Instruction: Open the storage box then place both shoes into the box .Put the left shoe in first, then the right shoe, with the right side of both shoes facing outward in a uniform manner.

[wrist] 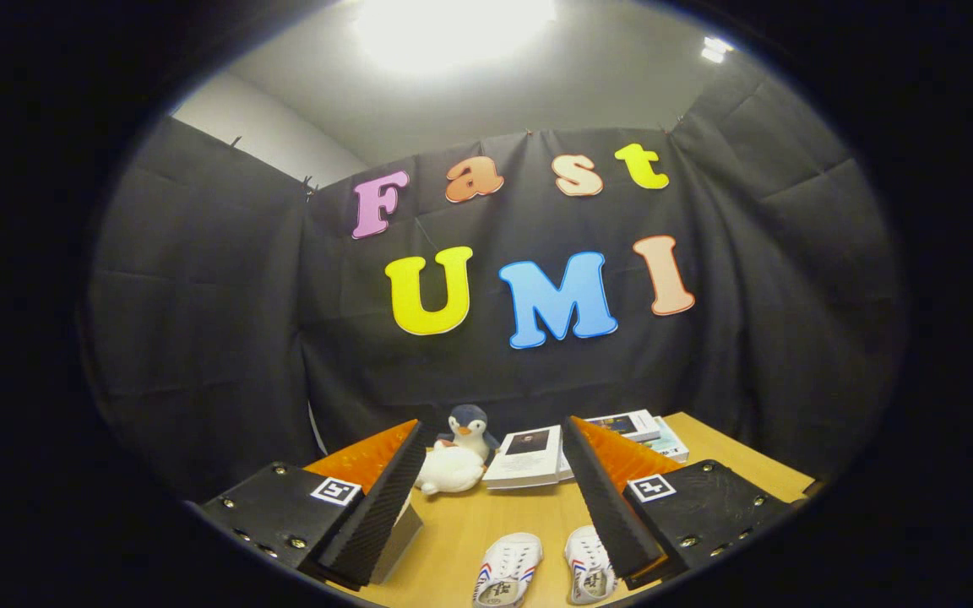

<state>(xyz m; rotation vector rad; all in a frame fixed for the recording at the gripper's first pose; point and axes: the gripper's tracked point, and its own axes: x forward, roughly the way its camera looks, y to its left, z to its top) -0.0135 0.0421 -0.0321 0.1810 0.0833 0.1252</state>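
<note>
My gripper (491,443) hangs open above the wooden table (503,519), its two black-padded orange fingers (385,485) spread wide with nothing between them. Two small white shoes with red and blue stripes lie side by side on the table below and between the fingers, toes pointing away from me. One shoe (508,570) lies in the gap. The other shoe (589,574) lies beside the right finger, which partly covers it. A grey box corner (398,536) peeks out under the left finger; most of it is hidden.
At the far side of the table sit a penguin plush (470,429) on a white plush (450,469), and a stack of books (529,456) with more books (638,426) behind. Black cloth walls close the booth beyond the table.
</note>
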